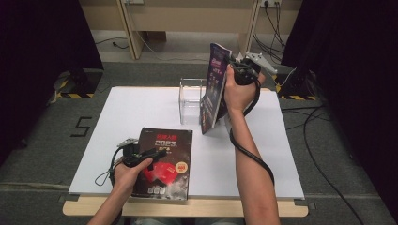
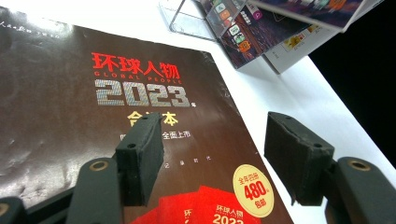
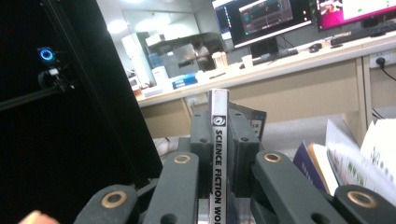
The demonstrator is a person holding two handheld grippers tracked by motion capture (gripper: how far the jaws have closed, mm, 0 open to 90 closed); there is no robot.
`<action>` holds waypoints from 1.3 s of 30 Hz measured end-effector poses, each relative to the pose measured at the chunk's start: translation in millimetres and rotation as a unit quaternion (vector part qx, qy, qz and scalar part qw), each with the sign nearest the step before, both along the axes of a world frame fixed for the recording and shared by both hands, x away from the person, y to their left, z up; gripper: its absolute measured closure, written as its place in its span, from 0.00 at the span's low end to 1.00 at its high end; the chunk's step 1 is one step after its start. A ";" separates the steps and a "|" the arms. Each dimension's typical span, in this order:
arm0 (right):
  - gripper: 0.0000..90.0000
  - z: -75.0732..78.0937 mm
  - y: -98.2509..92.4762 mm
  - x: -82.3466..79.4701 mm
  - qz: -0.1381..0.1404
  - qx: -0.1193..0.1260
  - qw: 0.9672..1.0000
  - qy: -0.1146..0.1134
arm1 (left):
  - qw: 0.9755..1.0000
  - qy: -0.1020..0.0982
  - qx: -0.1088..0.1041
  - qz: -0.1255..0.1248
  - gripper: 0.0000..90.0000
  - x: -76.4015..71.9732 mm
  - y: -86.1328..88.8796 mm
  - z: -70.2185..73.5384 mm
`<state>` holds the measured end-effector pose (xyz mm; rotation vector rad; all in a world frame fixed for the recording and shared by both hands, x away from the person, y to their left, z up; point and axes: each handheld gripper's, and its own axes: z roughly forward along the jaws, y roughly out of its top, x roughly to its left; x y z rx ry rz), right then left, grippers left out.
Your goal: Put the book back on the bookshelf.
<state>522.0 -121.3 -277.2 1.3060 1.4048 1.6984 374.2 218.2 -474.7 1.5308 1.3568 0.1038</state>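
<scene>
Overhead, your right tongs [image 1: 233,63] are raised above the far side of the white desk [image 1: 141,108], clamped on the spine edge of a magazine [image 1: 213,89] that hangs upright, cover facing left, its lower corner just above the desk. Just beside it, to the left, stands a clear acrylic holder [image 1: 190,101]. Your left tongs [image 1: 157,152] rest low over a dark book [image 1: 164,161] lying flat near the desk's front edge, title toward you.

Left gripper view: the left tongs [image 2: 215,154] stand apart, nothing between the pads [image 2: 140,156], hovering above the dark book [image 2: 93,107] with its red title and "2023" in silver. Beyond, the clear holder [image 2: 191,23] sits on the white desk [image 2: 280,102], and the held magazine [image 2: 261,28] shows at the top, pages fanning a little.

Right gripper view: the right tongs [image 3: 218,140] are pressed together on the magazine's spine [image 3: 218,154], which reads "SCIENCE FICTION WO…" and rises upright between the pads. Loose pages [image 3: 359,158] spread at lower right. Behind, an office bench [image 3: 280,70] with monitors [image 3: 261,18].
</scene>
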 end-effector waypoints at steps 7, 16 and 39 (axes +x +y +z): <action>0.92 -22.7 7.0 -6.5 0.004 -0.020 1.000 0.005 | 1.000 -0.002 -0.001 0.001 0.40 -0.2 0.9 0.2; 0.89 -31.4 -1.6 -37.3 0.017 -0.031 0.999 0.022 | 1.000 0.000 0.000 0.000 0.40 -0.5 -0.3 -0.9; 0.74 -30.5 -40.6 -76.6 0.066 -0.036 0.986 0.151 | 1.000 0.001 -0.004 -0.004 0.40 -2.0 -5.7 -0.9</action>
